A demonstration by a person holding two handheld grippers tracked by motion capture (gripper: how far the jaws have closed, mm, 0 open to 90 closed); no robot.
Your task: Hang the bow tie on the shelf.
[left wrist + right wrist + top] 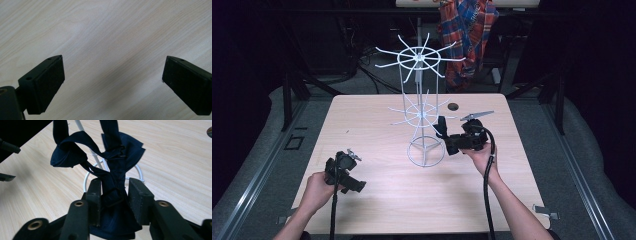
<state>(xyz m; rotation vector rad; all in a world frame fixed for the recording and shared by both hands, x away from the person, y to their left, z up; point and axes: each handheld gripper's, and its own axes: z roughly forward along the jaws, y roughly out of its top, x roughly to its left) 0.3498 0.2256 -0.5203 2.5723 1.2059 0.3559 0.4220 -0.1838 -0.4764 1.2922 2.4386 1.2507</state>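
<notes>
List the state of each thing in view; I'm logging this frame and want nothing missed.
Rack: upright on the table.
Bow tie: dark blue, hanging by the rack, lower part between the right jaws.
Right gripper: closed on the bow tie.
Left gripper: open, empty, over bare table.
Plaid shirt: hanging behind the table.

A white wire rack (421, 107) is stood upright on the desk (377, 195), with a ring base, a slim centre post and two tiers of radiating hooks. A dark navy fabric item (110, 165), apparently a bow tie with straps, is seen crumpled beside the rack's base ring. It is clamped between the jaws of the right gripper (113, 202), with one strap running upward.
</notes>
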